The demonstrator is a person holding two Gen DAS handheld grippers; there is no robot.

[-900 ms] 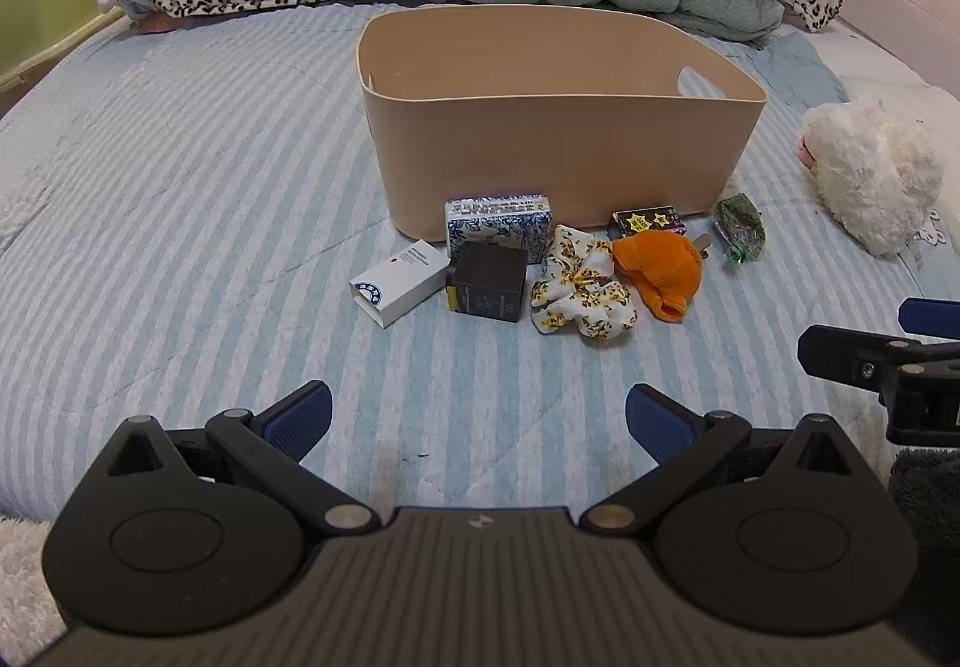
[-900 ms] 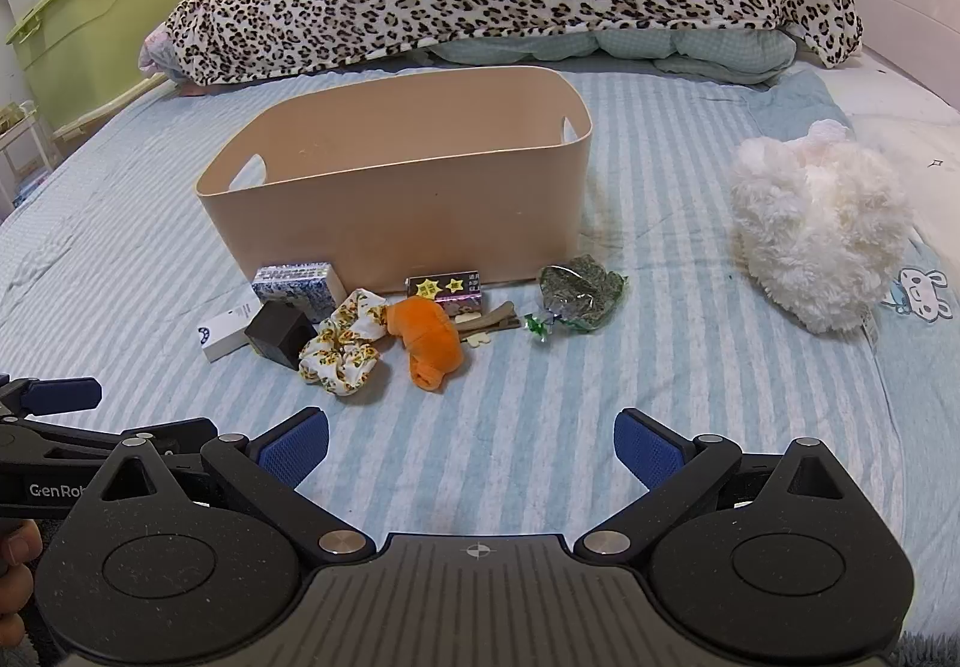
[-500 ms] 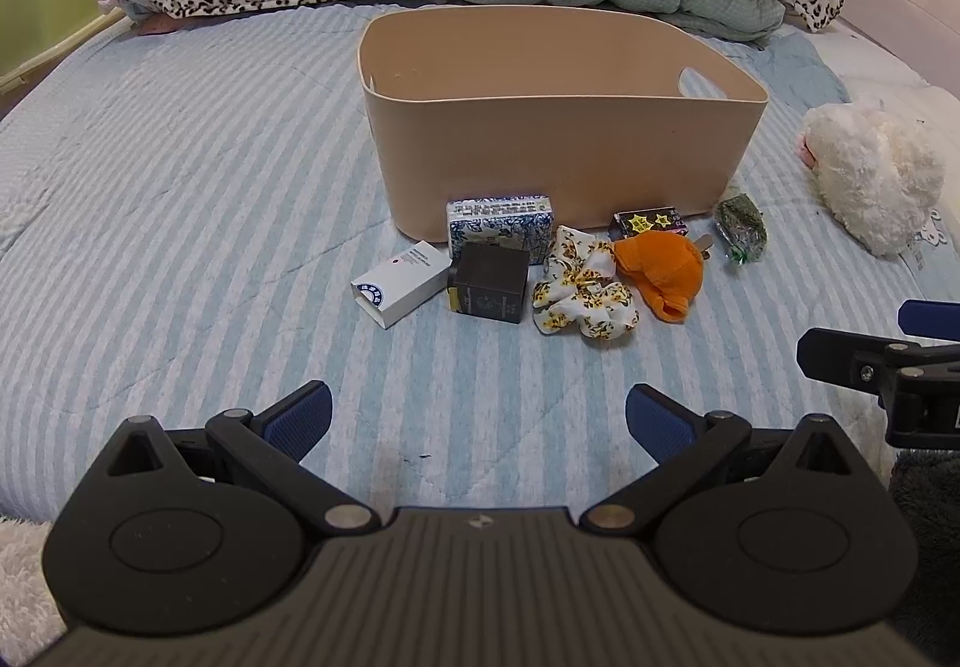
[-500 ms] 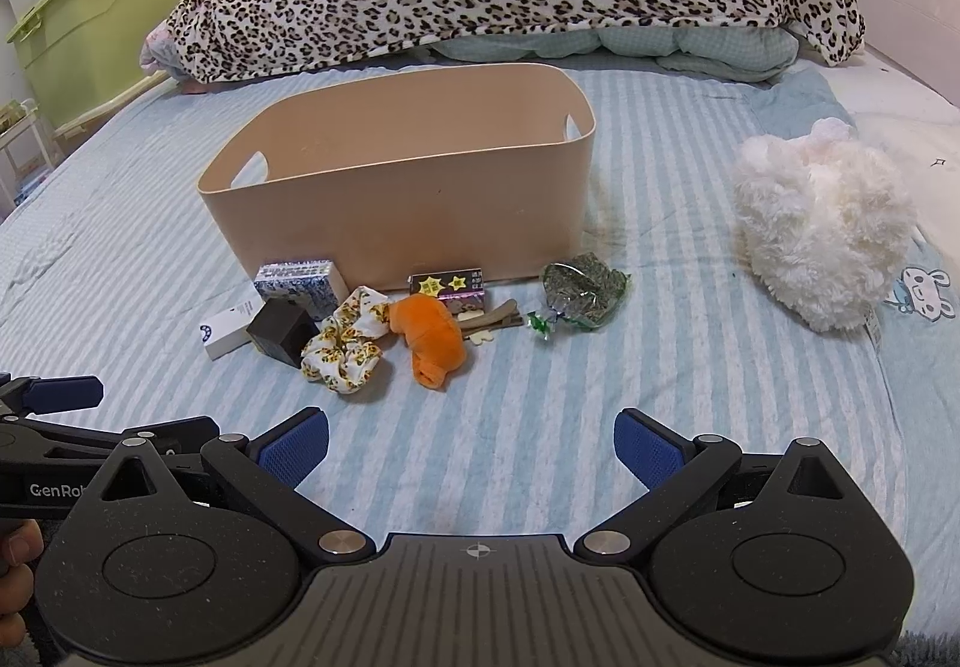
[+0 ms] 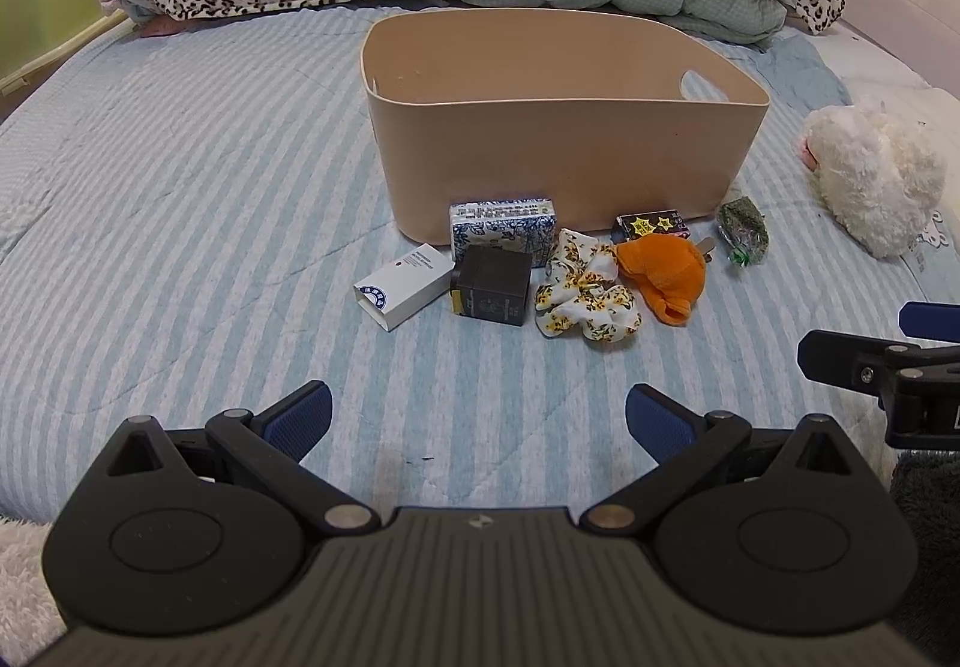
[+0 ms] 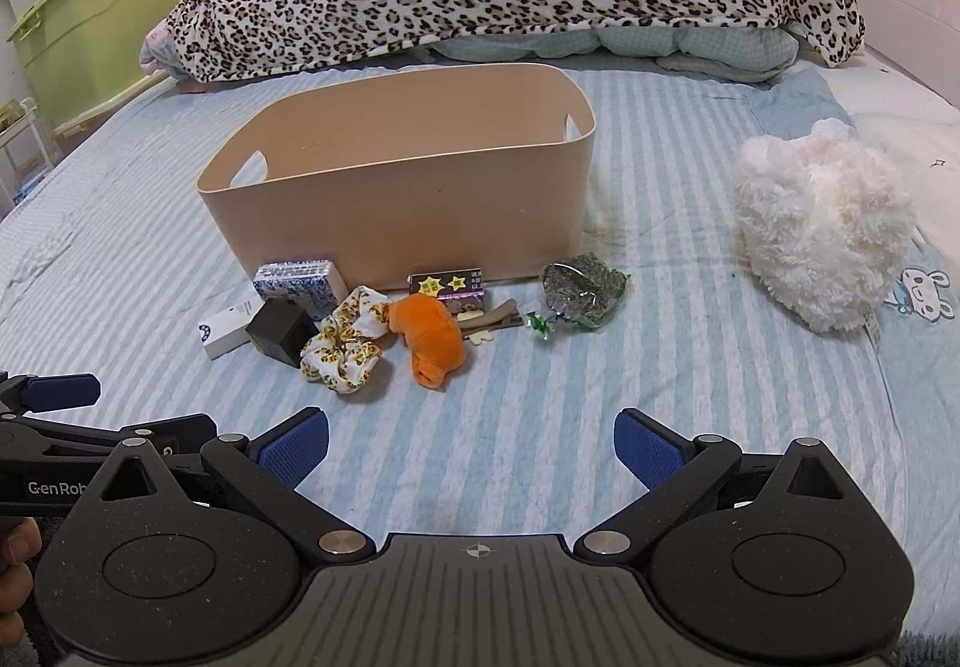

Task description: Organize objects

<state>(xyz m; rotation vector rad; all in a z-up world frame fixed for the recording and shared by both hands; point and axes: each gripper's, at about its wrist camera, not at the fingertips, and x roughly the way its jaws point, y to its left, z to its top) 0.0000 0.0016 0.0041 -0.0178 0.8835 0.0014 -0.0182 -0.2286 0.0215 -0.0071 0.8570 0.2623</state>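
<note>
Left wrist view: left gripper [image 5: 478,414] hangs wide apart over striped bedsheet [image 5: 180,175], holding nothing. Right gripper [image 6: 471,442], likewise spread wide & empty, sits alongside. Beige bin [image 5: 558,127] stands mid-bed w/ small items lined along its near wall: white box [image 5: 403,286], black box [image 5: 492,286], floral scrunchie [image 5: 585,292], orange plush [image 5: 663,274], green packet [image 5: 744,235]. White fluffy toy [image 6: 822,223] lies well apart, right.
</note>
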